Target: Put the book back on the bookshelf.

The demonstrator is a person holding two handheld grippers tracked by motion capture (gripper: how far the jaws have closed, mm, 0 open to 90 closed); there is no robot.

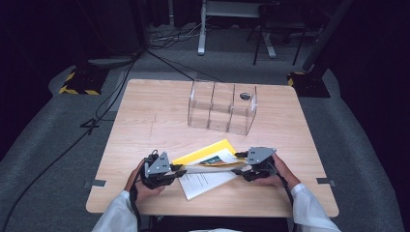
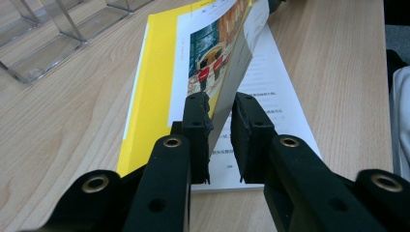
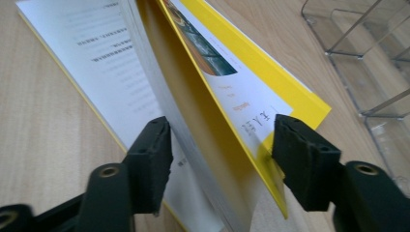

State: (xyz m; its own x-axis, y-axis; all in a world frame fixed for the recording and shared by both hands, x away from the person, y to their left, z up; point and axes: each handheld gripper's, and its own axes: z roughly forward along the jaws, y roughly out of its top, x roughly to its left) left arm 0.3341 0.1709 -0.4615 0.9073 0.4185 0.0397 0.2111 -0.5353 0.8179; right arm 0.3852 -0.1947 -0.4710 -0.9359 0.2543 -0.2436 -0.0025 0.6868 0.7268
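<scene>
At the near edge of the worktop [image 1: 145,116], a yellow booklet [image 1: 205,153] lies half open. The left claw [image 2: 220,130] is clenched on its lifted pages; the right claw [image 3: 220,145] straddles the raised cover, released, pads not pressing.

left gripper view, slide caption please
Left gripper shut on the raised cover of a yellow booklet lying on the wooden table.

Yellow booklet [image 1: 205,162] half-open on table
</scene>
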